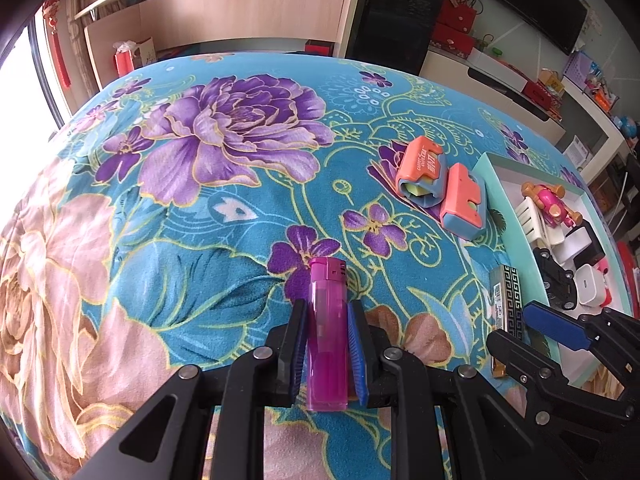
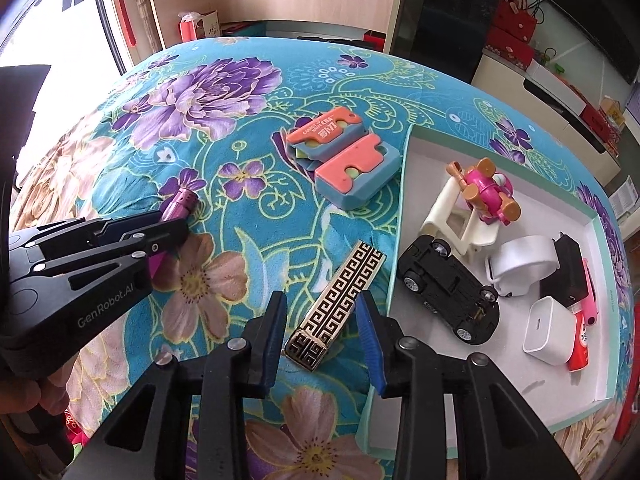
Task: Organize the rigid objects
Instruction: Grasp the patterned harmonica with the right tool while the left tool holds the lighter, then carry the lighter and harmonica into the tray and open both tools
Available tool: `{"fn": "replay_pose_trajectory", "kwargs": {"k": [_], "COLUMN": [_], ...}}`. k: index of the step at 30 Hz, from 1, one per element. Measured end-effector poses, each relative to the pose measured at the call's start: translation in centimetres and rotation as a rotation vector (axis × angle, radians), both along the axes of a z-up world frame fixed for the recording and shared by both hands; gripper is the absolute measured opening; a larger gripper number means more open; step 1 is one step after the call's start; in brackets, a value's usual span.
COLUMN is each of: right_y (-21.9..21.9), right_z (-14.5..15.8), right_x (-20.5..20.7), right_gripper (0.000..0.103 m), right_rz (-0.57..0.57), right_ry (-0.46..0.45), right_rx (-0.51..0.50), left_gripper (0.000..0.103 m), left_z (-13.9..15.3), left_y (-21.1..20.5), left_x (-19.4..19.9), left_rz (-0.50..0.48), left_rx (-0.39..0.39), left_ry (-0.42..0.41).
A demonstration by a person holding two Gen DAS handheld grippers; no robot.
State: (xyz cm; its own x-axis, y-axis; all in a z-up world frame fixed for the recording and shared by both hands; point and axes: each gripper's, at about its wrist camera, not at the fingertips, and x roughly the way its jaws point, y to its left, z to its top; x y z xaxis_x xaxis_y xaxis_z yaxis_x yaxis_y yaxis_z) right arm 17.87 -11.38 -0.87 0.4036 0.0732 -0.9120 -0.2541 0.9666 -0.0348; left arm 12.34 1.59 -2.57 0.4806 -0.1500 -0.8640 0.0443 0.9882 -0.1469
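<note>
My left gripper (image 1: 327,312) is shut on a magenta lighter (image 1: 327,328), held just over the flowered cloth; it also shows in the right wrist view (image 2: 178,206). My right gripper (image 2: 322,312) is open, its fingers either side of a black-and-gold patterned lighter (image 2: 340,300) lying on the cloth; that lighter shows in the left wrist view (image 1: 507,300) too. A mint-edged white tray (image 2: 404,208) at the right holds a black toy car (image 2: 450,288), a pink toy figure (image 2: 486,192), a white chair, chargers and other small items.
Two orange-and-blue plastic cutters (image 2: 354,176) lie on the cloth left of the tray's far corner. The bed's flowered cloth (image 1: 180,220) spreads to the left. Shelving, a dark cabinet and red boxes stand beyond the bed.
</note>
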Motion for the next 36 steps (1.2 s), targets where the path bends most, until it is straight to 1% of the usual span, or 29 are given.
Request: {"fn": "replay_pose_trajectory", "kwargs": {"k": [5,11,15,23,29,32,36], "right_y": [0.4,0.6,1.0,1.2,1.0,0.8,0.6], "right_z": [-0.4,-1.0,-1.2,-1.6,-1.2,-0.6,0.6], "right_x": [0.1,0.4,0.6,0.8,0.8,0.7,0.5], "right_gripper": [0.037,0.026,0.023,0.022,0.021,0.021,0.021], "right_rz": [0.013,0.013,0.021,0.02,0.007,0.005,-0.003], "right_ry": [0.0,0.006,0.0,-0.004,-0.015,-0.031,-0.073], "right_rx": [0.006,0.025,0.022,0.019,0.044,0.078,0.097], "left_gripper": [0.022,0.022,0.022,0.022,0.021,0.021,0.021], "left_z": [0.0,-0.2,-0.3,-0.6,-0.2,0.4,1.7], "left_y": [0.0,-0.1,-0.1,-0.4,-0.2,-0.2,-0.2], "left_x": [0.0,0.0,0.0,0.1,0.1,-0.1,-0.4], "left_rz": [-0.003,-0.004,-0.005,-0.012,-0.01,-0.013,-0.01], "left_rx": [0.006,0.008,0.012,0.029,0.017,0.018,0.007], "left_ry": [0.001,0.002,0.001,-0.018,-0.036,-0.057,-0.105]}}
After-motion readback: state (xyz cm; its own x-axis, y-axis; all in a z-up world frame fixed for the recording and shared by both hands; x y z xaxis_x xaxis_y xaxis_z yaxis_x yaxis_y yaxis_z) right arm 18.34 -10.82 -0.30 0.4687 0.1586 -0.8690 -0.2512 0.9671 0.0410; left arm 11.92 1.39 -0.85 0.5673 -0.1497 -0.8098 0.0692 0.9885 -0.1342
